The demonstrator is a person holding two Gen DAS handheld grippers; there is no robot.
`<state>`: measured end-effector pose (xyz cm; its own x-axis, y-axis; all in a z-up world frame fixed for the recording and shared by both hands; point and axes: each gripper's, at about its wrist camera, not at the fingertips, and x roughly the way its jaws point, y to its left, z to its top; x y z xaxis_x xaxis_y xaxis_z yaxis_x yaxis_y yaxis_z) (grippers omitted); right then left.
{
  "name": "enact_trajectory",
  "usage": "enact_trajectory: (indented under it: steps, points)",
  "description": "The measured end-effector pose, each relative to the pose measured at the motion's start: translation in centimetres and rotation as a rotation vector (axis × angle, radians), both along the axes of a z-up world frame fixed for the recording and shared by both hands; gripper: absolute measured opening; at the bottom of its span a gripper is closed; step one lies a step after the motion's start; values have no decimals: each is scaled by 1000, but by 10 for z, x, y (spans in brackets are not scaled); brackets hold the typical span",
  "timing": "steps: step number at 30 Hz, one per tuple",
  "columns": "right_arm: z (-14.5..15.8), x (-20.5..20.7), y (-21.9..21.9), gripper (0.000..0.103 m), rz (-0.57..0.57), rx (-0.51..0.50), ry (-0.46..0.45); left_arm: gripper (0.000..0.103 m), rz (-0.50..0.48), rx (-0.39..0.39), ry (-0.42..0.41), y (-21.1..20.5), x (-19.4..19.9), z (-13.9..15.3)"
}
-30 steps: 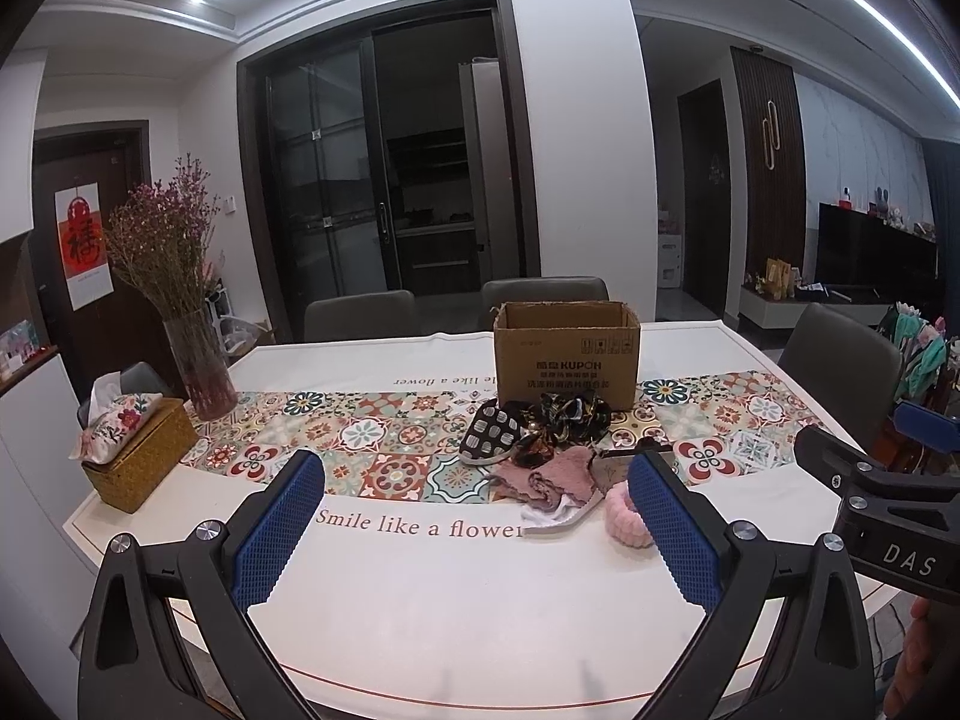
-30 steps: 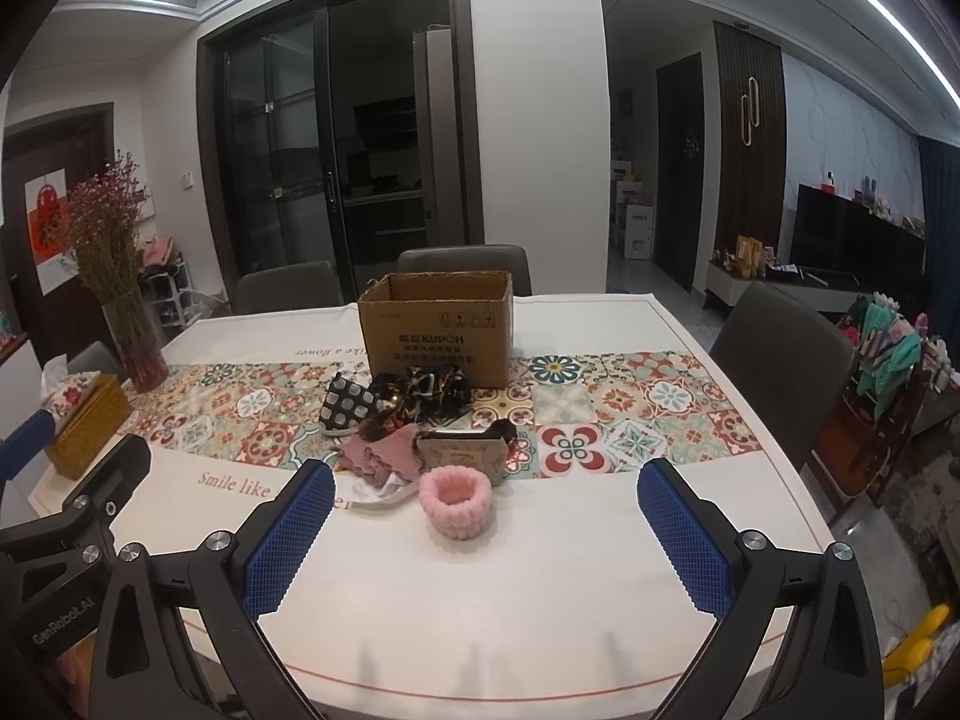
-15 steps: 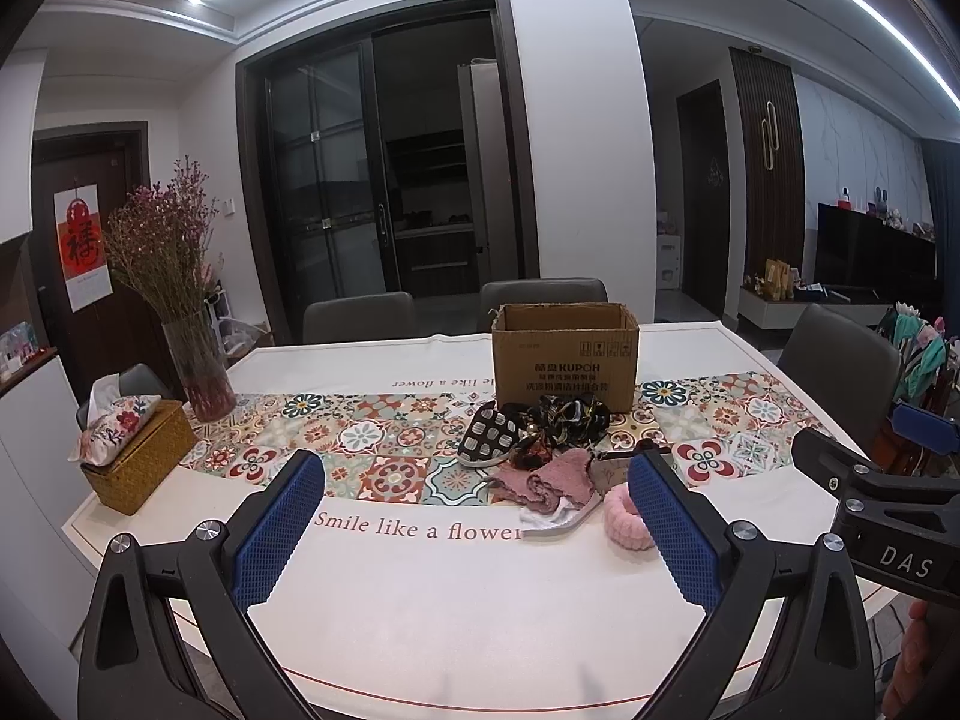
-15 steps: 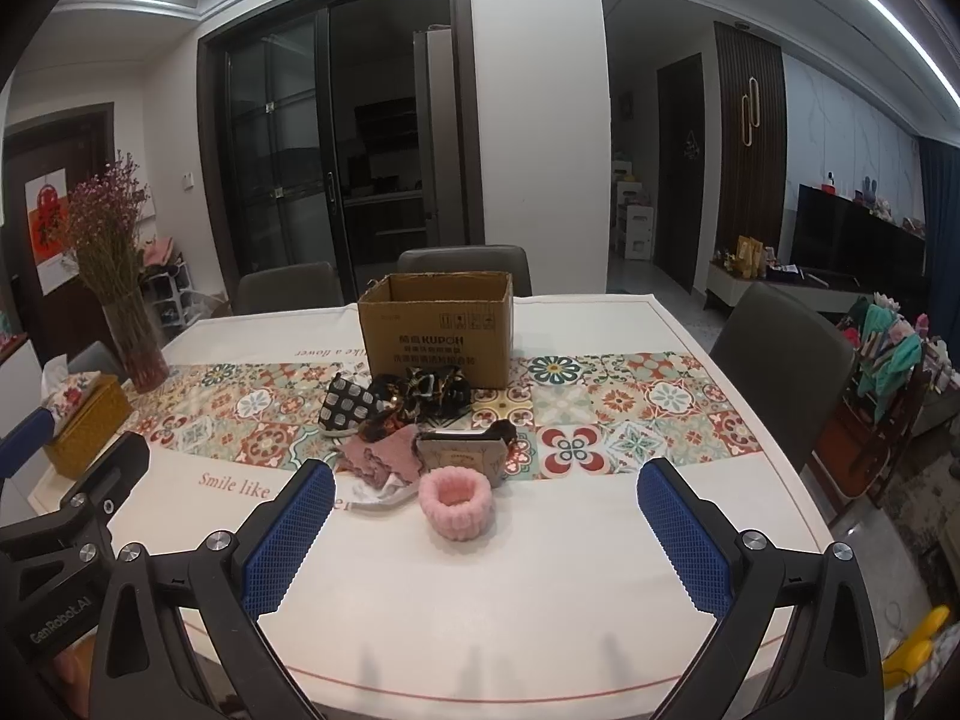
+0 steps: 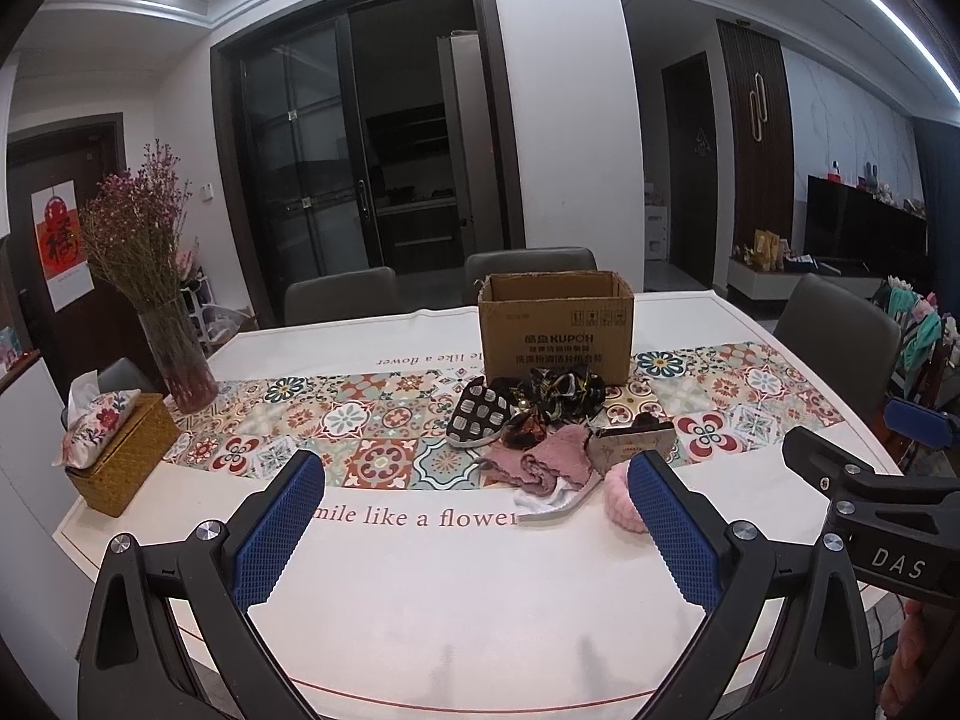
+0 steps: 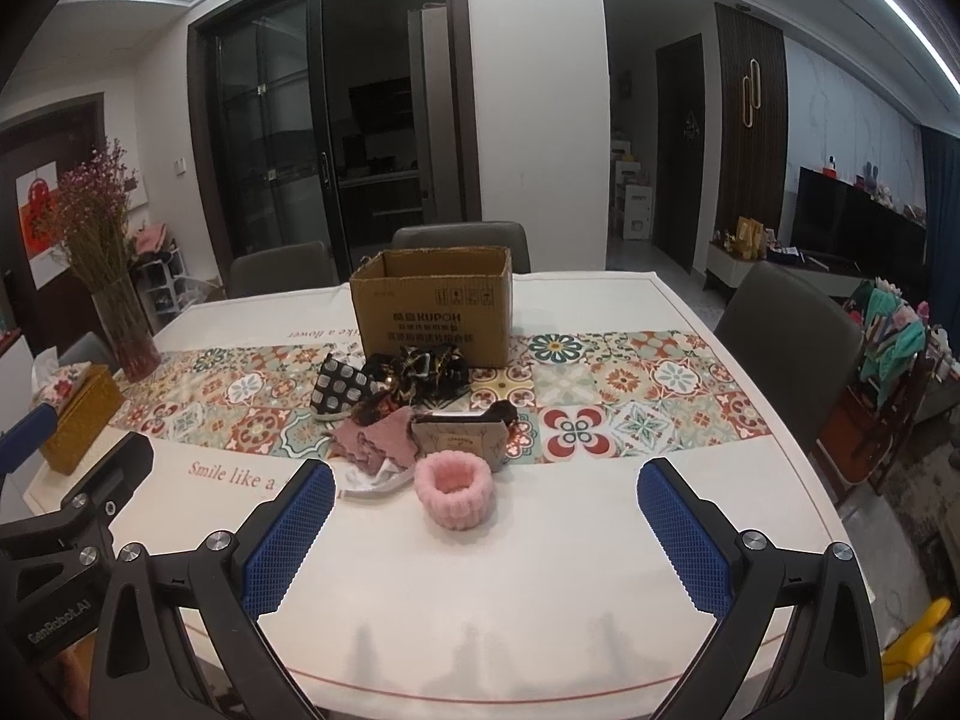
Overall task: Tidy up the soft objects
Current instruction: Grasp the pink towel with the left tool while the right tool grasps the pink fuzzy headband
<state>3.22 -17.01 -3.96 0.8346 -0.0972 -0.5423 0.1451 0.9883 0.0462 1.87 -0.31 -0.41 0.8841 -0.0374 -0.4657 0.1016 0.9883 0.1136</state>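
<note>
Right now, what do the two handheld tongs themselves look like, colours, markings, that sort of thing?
Both are matte black plastic frames with silver screw heads. Each finger carries a blue diamond-textured pad. The left tongs and right tongs look identical from their own cameras. Seen from the side, the right tongs' body reads "DAS" in white; the left body reads "GenRobot.AI". No cables or sleeves are visible.

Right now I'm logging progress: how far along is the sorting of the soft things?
Nothing looks done: what shows of the open brown cardboard box is bare. Nothing is in hand; the left claw and right claw are open, short of the pile. Left: the fluffy pink ring headband, dusty-pink cloth, dark patterned scrunchies.
</note>
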Motion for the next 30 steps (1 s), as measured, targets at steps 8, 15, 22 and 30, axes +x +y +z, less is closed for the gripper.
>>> enact_trajectory:
  steps: [8, 15, 22, 30]
  points:
    - [-21, 29, 4, 102, -9, 22, 55, 101, -27, 46, -3, 0, 31, -12]
    - [-44, 65, 5, 102, -34, 62, 121, 93, -86, 63, 52, -2, 77, -28]
    - [-72, 104, 7, 102, -65, 93, 199, 84, -155, 61, 116, -6, 124, -51]
    - [-106, 138, 8, 102, -107, 123, 294, 75, -230, 53, 202, -14, 172, -84]
